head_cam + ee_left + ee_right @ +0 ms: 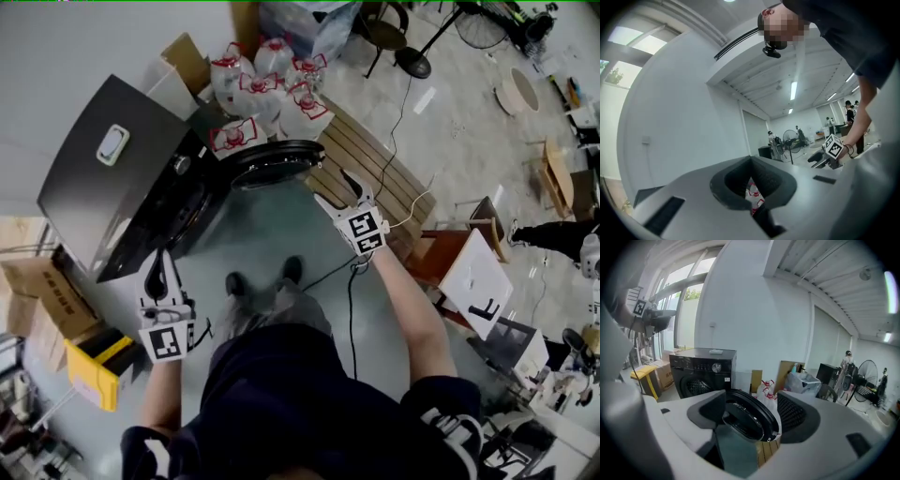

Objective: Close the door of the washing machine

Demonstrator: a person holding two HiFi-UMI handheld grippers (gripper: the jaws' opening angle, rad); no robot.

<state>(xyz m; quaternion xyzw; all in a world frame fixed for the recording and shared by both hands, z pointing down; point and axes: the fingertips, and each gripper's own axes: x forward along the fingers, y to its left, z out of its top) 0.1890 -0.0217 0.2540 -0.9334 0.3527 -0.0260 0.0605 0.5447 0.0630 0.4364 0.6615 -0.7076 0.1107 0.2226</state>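
Note:
The dark grey washing machine point(103, 178) stands at the left with its round door point(277, 161) swung out to the right. My right gripper point(341, 191) is open, just right of and below the door's edge, apart from it. In the right gripper view the door point(740, 420) shows through the gap of the right gripper point(752, 409), with the machine point(701, 369) behind it. My left gripper point(157, 274) hangs by the machine's front lower corner, shut with nothing held. In the left gripper view the left gripper point(752, 187) leaves only a narrow slit.
Several large water bottles point(267, 84) stand behind the door. A slatted wooden pallet point(370, 169) lies to the door's right. Cardboard boxes point(37, 281) and a yellow box point(98, 361) sit at the left. A cable point(352, 309) trails over the floor near the person's feet.

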